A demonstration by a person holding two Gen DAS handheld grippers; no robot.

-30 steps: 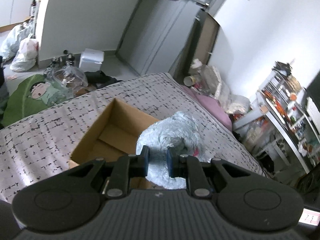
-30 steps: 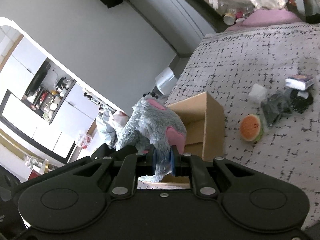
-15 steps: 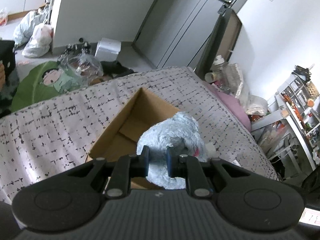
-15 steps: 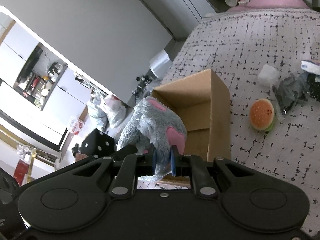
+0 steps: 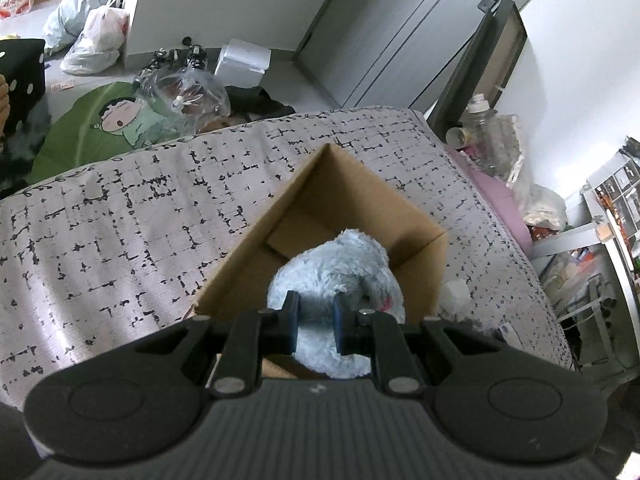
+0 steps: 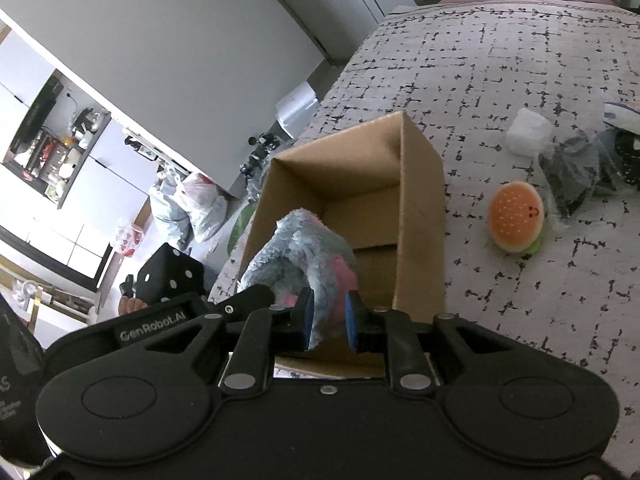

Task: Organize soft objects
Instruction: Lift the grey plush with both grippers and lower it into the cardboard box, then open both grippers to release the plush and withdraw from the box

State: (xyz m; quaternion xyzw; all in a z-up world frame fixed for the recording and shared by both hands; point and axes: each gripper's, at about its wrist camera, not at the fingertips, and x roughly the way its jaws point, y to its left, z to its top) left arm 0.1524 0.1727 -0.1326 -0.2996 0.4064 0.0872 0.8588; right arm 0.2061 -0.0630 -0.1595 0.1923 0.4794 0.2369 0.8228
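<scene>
Grey, shaggy plush [image 5: 340, 268] with pink patches [image 6: 340, 276], pinched by both the left gripper [image 5: 315, 320] and right gripper [image 6: 328, 320]. It hangs partly inside the open box [image 6: 420, 216] on the bed [image 6: 520, 300].

Left wrist view: rides behind the left tongs [image 5: 315, 322], looking down and forward, close above the open cardboard box [image 5: 416, 222] on the bed [image 5: 120, 216], door wall beyond. Right wrist view: behind the right tongs [image 6: 328, 322], tilted, facing the box [image 6: 420, 216] from its other side. Both share box, grey plush toy [image 5: 340, 264], bedspread.
</scene>
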